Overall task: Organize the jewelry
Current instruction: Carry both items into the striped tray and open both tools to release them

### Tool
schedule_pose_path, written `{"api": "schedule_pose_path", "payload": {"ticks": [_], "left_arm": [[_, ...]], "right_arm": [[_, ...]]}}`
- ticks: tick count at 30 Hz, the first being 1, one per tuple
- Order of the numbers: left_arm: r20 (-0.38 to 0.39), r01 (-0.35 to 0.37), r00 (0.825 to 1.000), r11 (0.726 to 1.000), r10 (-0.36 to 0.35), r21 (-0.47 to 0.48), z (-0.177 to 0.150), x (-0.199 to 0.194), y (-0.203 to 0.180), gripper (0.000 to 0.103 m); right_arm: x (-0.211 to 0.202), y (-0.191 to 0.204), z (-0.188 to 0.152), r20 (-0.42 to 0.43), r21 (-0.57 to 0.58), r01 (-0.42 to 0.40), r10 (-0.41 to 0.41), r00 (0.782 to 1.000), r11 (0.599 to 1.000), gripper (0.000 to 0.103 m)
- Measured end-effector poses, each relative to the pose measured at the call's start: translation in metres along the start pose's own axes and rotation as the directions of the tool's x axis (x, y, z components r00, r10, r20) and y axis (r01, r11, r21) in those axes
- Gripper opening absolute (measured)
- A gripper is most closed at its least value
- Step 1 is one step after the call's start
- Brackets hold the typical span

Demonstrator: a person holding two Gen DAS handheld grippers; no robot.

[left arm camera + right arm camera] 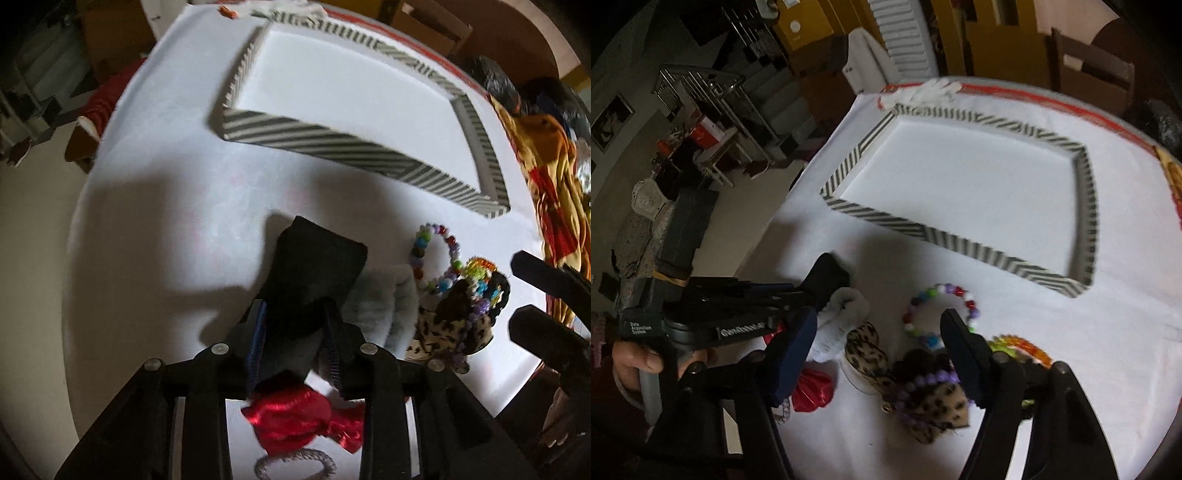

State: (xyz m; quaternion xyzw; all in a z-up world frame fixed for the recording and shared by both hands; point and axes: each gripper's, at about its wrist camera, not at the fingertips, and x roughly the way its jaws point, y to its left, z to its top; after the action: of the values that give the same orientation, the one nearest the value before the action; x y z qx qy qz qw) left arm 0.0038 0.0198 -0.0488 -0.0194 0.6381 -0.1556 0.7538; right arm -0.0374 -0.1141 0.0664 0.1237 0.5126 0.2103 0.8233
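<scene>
While the left gripper (295,317) is clamped on a black fabric piece (317,258), lifted just off the white tablecloth (155,206), the right gripper (882,339) hangs with its jaws spread wide and nothing between them, poised above the heap of accessories. Just beside the black piece lies a pale fluffy scrunchie (842,325), and below it a shiny red scrunchie (299,417) with a grey cord loop (295,465) at the frame's bottom edge. To the right sit a multicoloured bead bracelet (439,254), a leopard-print scrunchie (868,347), a purple bead bracelet (923,384) draped over more leopard fabric, and an orange-green beaded piece (1023,345) near the right gripper's far finger.

Beyond the heap stands the striped tray (332,142), its white floor bare, well apart from the pile. I would judge the sorting has barely begun: the step in hand looks like carrying the black piece to the tray. That next move calls for lifting it over the near striped wall and letting go well inside, while the right gripper closes on something from the pile.

What the black piece actually is I cannot tell; its lower part is hidden between the fingers. The tangle under the right gripper is blurred, so where one item ends and the next begins is unclear.
</scene>
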Motion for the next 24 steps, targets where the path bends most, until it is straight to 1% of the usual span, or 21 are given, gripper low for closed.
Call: {"api": "schedule_pose_path", "payload": {"ticks": [2,4,6,8,11,15,16,17,19,21,22,24], "left_arm": [[0.008,-0.032,0.999,0.999,0.031,0.028,0.003,0.002,-0.001,0.025],[0.012,-0.043,0.999,0.998,0.043,0.038,0.006,0.004,0.001,0.025],[0.024,-0.030,0.999,0.999,0.029,0.030,0.008,0.005,0.006,0.021],[0.038,-0.032,0.999,0.999,0.030,0.030,0.009,0.003,0.008,0.013],[0.077,-0.080,0.994,0.996,0.078,0.031,0.011,-0.003,0.013,0.007],[0.074,-0.072,0.995,0.997,0.070,0.026,0.014,-0.006,0.023,0.006],[0.076,-0.072,0.995,0.997,0.070,0.024,0.014,-0.007,0.025,0.006],[0.078,-0.072,0.994,0.997,0.070,0.022,0.014,-0.009,0.026,0.005],[0.089,-0.062,0.994,0.998,0.060,0.011,0.015,-0.009,0.025,0.003],[0.100,-0.047,0.994,0.999,0.047,-0.001,0.015,-0.012,0.024,0.003],[0.110,-0.041,0.993,0.999,0.042,-0.005,0.015,-0.015,0.025,0.002],[0.129,-0.038,0.991,0.999,0.038,-0.002,0.023,-0.020,0.016,0.002]], "right_arm": [[0.012,0.001,0.002,-0.027,0.016,-0.019,0.020,0.999,1.000,0.071],[0.022,0.001,0.006,-0.048,0.027,-0.032,0.033,0.998,0.999,0.068],[0.029,0.001,0.008,-0.068,0.034,-0.047,0.049,0.996,0.998,0.065],[0.038,0.004,0.010,-0.089,0.043,-0.067,0.070,0.994,0.997,0.062],[0.050,0.009,0.013,-0.119,0.041,-0.080,0.084,0.989,0.996,0.058],[0.069,0.019,0.016,-0.164,0.030,-0.090,0.094,0.982,0.995,0.057],[0.077,0.020,0.016,-0.181,0.028,-0.090,0.094,0.979,0.996,0.052],[0.084,0.021,0.016,-0.199,0.026,-0.090,0.093,0.976,0.996,0.039],[0.097,0.019,0.013,-0.230,0.029,-0.091,0.095,0.968,0.995,0.021],[0.099,0.018,0.013,-0.218,0.039,-0.104,0.110,0.970,0.994,0.016],[0.097,0.018,0.014,-0.214,0.041,-0.111,0.117,0.970,0.993,0.014],[0.088,0.018,0.017,-0.186,0.040,-0.127,0.132,0.974,0.991,0.014]]}}
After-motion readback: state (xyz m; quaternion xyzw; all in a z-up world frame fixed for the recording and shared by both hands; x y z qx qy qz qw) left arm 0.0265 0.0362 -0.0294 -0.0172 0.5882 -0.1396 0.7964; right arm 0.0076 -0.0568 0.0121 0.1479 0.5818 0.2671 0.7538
